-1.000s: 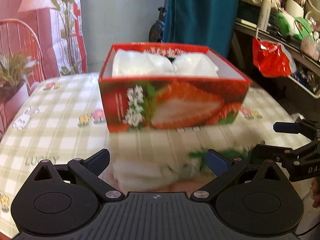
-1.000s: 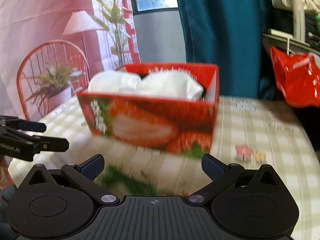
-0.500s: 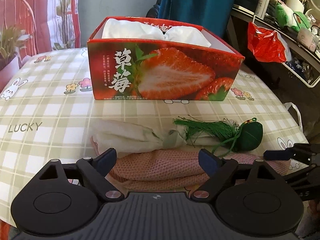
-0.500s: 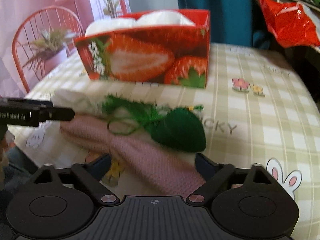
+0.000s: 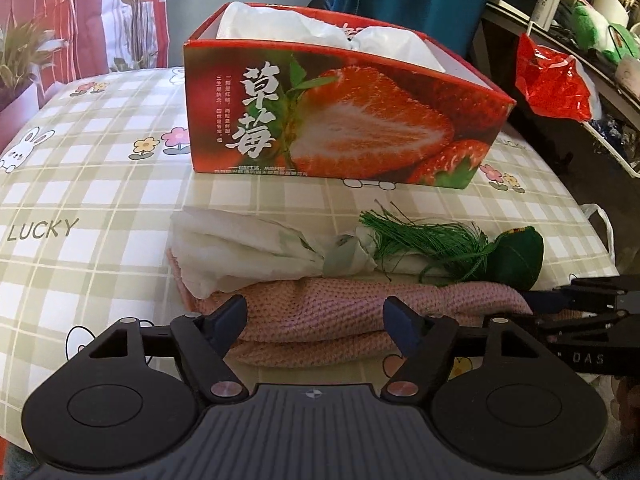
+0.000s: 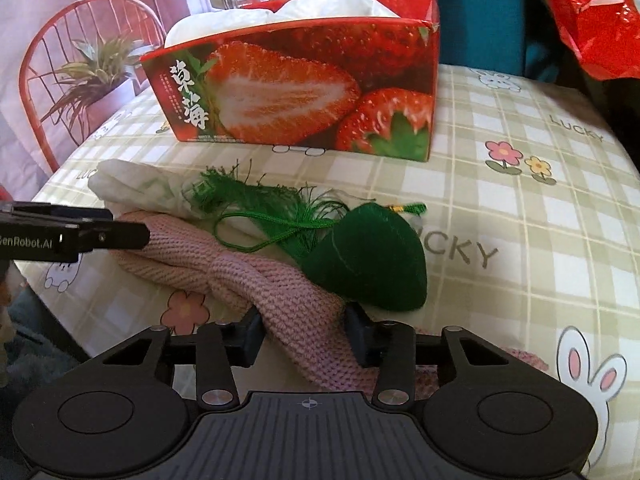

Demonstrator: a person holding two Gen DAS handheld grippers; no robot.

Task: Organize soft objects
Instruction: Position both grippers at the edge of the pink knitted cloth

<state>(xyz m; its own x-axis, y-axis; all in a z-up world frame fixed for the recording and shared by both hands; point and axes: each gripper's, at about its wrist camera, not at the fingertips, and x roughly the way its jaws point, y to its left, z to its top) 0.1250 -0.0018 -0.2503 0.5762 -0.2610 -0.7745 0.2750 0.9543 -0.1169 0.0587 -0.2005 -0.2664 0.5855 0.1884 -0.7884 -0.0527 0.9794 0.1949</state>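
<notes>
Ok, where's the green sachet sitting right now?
In the right wrist view the green sachet lies mid-table on the checked cloth, resting against the far side of the pink knit, in front of the strawberry box.

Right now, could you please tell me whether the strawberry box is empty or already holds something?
Not empty. The open-topped strawberry box holds white bundles that rise above its rim.

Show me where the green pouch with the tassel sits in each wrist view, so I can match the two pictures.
Left wrist: green pouch lies at right of centre, behind the pink knit cloth, its tassel pointing left.
Right wrist: green pouch lies near centre, just beyond the right gripper, against the same cloth.
Shared landmark: the strawberry box stands behind the pouch in both views.
</notes>
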